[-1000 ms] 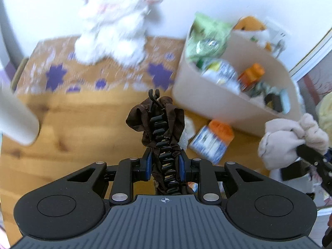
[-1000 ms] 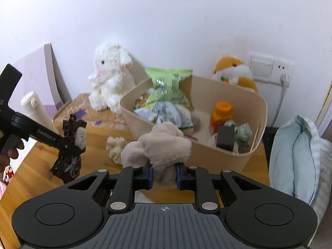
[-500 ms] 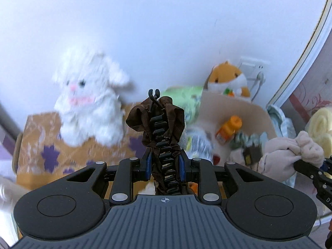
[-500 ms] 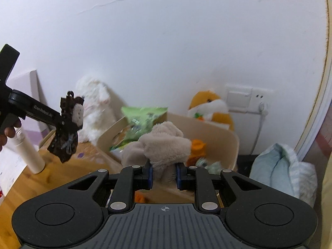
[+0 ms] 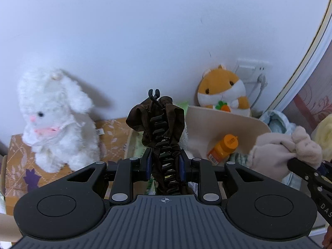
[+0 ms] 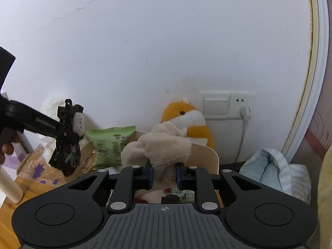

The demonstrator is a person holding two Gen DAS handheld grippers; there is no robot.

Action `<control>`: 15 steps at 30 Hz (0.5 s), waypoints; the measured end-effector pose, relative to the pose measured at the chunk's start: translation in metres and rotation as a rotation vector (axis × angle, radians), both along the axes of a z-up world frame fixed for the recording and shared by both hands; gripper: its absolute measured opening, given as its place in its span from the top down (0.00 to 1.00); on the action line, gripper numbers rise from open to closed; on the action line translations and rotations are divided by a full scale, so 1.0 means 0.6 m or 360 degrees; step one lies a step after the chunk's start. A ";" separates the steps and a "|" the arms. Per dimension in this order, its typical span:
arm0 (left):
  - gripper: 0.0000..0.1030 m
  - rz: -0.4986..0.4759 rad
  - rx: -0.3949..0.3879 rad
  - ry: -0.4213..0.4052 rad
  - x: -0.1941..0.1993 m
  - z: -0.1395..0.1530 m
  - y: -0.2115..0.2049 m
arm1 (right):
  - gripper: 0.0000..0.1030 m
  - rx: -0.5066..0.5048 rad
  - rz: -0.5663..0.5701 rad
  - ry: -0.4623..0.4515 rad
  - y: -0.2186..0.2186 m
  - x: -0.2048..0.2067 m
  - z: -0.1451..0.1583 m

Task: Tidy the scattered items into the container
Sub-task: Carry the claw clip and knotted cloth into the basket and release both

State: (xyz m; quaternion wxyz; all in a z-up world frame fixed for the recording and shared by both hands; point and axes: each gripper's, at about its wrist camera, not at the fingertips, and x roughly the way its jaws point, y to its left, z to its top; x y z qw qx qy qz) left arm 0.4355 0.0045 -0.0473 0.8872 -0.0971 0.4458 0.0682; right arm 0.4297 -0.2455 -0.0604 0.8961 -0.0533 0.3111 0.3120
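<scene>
My left gripper is shut on a brown hair clip with a fabric bow and holds it in the air in front of the beige container. It also shows in the right wrist view, at the left. My right gripper is shut on a beige plush cloth, held above the container's near rim; the cloth also shows in the left wrist view. The container holds an orange bottle and a green snack bag.
A white plush rabbit sits on a patterned box at the left. An orange hamster plush leans on the wall behind the container, by a wall socket. A pale blue bundle lies right. A cream tube stands on the wooden table.
Both grippers have risen and tilted up with their loads, so the wall fills the views. The table top and the items lying on it have dropped out of sight.
</scene>
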 end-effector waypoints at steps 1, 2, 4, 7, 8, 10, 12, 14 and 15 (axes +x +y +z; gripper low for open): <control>0.76 -0.0008 0.0012 0.0012 0.005 -0.009 -0.005 | 0.82 -0.0006 -0.0015 0.0019 0.004 0.008 -0.006; 0.76 -0.0018 0.0028 0.0025 0.011 -0.018 -0.012 | 0.82 -0.0012 -0.0028 0.0034 0.009 0.013 -0.011; 0.76 -0.0036 0.0070 0.0045 0.018 -0.036 -0.024 | 0.82 -0.0025 -0.0054 0.0065 0.015 0.024 -0.024; 0.76 -0.0072 0.0111 0.0073 0.024 -0.059 -0.037 | 0.82 -0.0041 -0.0087 0.0098 0.023 0.036 -0.044; 0.76 -0.0079 0.0118 0.0083 0.026 -0.066 -0.041 | 0.82 -0.0053 -0.0091 0.0106 0.026 0.039 -0.051; 0.76 -0.0098 0.0132 0.0108 0.031 -0.081 -0.049 | 0.82 -0.0080 -0.0093 0.0118 0.033 0.044 -0.063; 0.76 -0.0122 0.0146 0.0123 0.034 -0.091 -0.056 | 0.82 -0.0109 -0.0089 0.0130 0.039 0.048 -0.074; 0.75 -0.0144 0.0164 0.0135 0.038 -0.097 -0.065 | 0.81 -0.0132 -0.0091 0.0146 0.043 0.053 -0.084; 0.75 -0.0150 0.0185 0.0140 0.038 -0.099 -0.069 | 0.81 -0.0145 -0.0097 0.0152 0.044 0.055 -0.089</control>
